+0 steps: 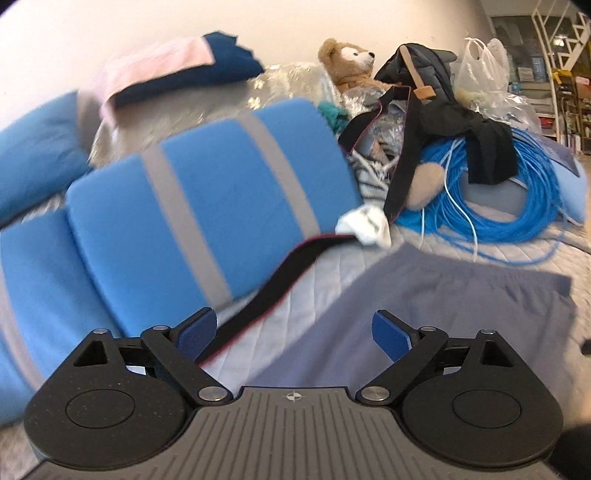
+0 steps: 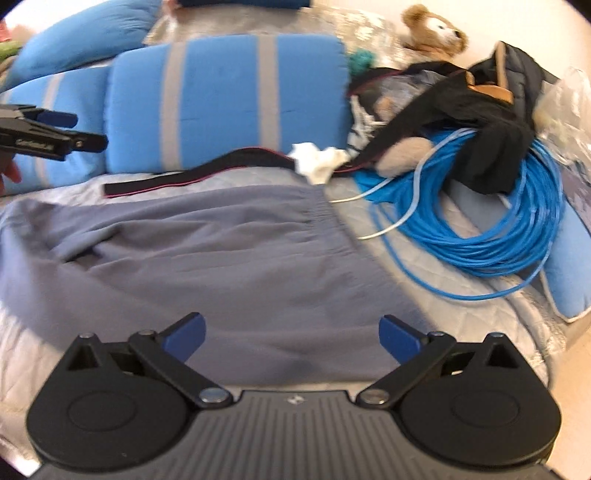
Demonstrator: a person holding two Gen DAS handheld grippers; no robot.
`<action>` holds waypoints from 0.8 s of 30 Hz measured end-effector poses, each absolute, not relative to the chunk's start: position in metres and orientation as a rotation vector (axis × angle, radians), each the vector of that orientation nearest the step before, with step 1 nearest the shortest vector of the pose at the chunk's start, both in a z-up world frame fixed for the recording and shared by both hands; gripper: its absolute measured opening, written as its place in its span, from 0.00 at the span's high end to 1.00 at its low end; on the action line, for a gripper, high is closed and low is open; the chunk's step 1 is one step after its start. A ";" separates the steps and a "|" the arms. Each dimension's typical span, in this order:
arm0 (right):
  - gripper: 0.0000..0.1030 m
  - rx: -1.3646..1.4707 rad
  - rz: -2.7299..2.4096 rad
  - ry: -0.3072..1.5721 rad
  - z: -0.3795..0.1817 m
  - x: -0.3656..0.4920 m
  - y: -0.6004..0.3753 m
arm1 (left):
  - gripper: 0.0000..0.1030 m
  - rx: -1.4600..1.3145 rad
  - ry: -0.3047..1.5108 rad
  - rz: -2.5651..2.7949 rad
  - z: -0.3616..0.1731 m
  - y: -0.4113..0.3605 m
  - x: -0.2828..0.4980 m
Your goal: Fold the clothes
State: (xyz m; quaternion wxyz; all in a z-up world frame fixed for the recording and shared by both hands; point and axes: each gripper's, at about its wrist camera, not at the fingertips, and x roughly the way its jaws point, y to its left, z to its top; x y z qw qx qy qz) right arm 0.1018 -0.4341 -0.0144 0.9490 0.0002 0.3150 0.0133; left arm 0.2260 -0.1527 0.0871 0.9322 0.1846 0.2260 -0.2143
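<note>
Cluttered with blue cable [image 2: 476, 225] and cushions, the bed [image 2: 472, 306] holds the grey garment [image 2: 207, 258] flat before me; with both tongs [image 1: 301, 338] [image 2: 291, 338] spread empty, I should pinch matching corners before folding.

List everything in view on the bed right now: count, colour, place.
Garment: one, grey-blue, spread flat at front.
Striped cushions: two, blue with grey stripes, behind garment.
Black strap: one, red-edged, between cushion and garment.
White cloth: one, crumpled, at cushion's corner.
Cable coil: one, blue, right.
Black clothing: pile, draped over coil.
Teddy bear: one, brown, at back.
Plastic bag: one, clear, back right.
Left gripper: open, empty.
Right gripper: open, over garment.
</note>
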 end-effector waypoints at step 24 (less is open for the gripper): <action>0.01 -0.288 0.373 0.640 -0.019 0.177 -0.308 | 0.10 -0.211 0.489 -0.175 0.062 0.030 0.170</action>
